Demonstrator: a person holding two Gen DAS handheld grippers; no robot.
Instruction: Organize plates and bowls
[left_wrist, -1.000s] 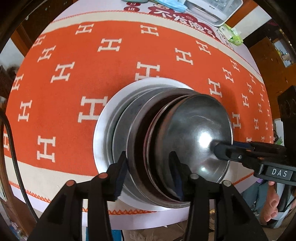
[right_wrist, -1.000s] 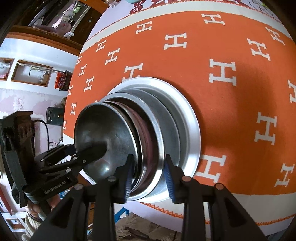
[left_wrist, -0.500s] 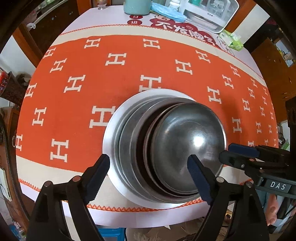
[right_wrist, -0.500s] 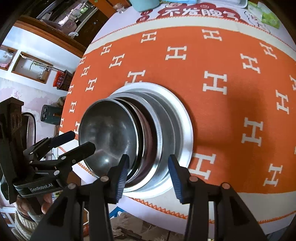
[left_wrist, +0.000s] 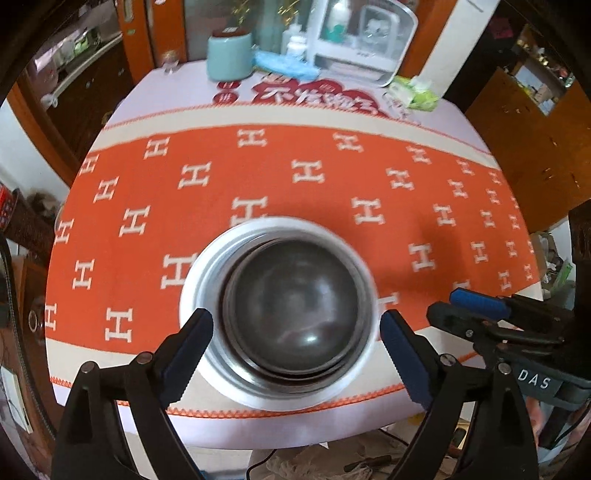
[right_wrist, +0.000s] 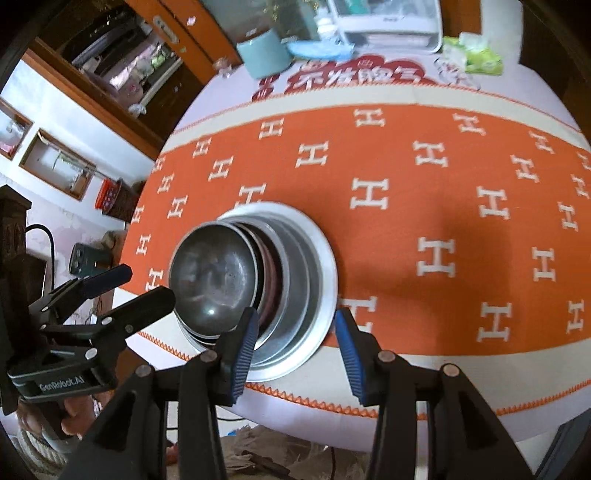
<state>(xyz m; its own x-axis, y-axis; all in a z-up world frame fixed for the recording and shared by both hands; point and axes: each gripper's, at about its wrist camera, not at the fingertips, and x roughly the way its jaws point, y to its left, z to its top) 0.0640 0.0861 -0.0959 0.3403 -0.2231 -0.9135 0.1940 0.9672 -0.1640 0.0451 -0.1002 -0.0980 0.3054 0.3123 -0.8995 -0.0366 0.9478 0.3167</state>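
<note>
Left gripper (left_wrist: 295, 332) spread wide, jaws just opened, nothing held; right gripper (right_wrist: 295, 328) part-open and likewise empty, both hovering above the stack of plates and bowls (right_wrist: 258, 280). Nested on the widest plate (left_wrist: 192, 314), topped by a dark steel bowl (left_wrist: 295, 295), near the front edge of the orange tablecloth (left_wrist: 332, 177). Best cleared straight upward, fingers kept off the rims, so as not to nudge the slightly off-centre pile. Teal cup (left_wrist: 228, 57) well apart at the table's far side.
</note>
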